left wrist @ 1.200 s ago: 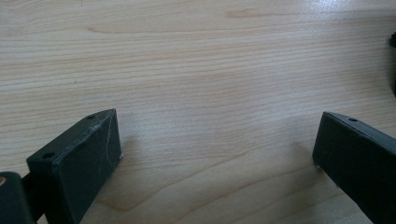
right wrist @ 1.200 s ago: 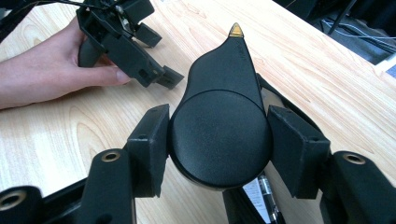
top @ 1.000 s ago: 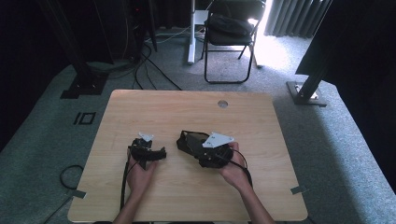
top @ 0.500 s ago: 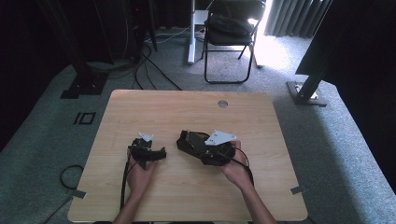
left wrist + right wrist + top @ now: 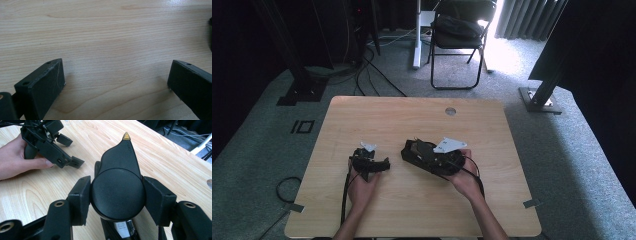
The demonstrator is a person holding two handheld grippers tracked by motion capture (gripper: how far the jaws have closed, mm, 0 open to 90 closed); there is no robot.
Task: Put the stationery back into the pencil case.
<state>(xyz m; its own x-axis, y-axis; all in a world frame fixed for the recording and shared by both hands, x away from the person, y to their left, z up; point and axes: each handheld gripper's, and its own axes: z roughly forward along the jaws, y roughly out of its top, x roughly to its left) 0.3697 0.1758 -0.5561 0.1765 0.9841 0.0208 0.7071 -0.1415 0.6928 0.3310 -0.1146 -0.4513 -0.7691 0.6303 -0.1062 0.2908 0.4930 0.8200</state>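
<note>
Gripping black gadget point(image 5: 117, 187), right claw point(image 5: 117, 200), wooden table point(image 5: 162, 157)

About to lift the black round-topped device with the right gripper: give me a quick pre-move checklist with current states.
1. Right gripper jaws on both sides of the black round-topped device: ok.
2. Firm clamp: cannot tell; a slight gap may remain.
3. Left gripper open, nothing between its jaws: ok.
4. Left gripper apart from the device: ok.
5. Light wooden table bare ahead of the device: ok.
6. Device's gold-tipped point faces away from the gripper: ok.
</note>
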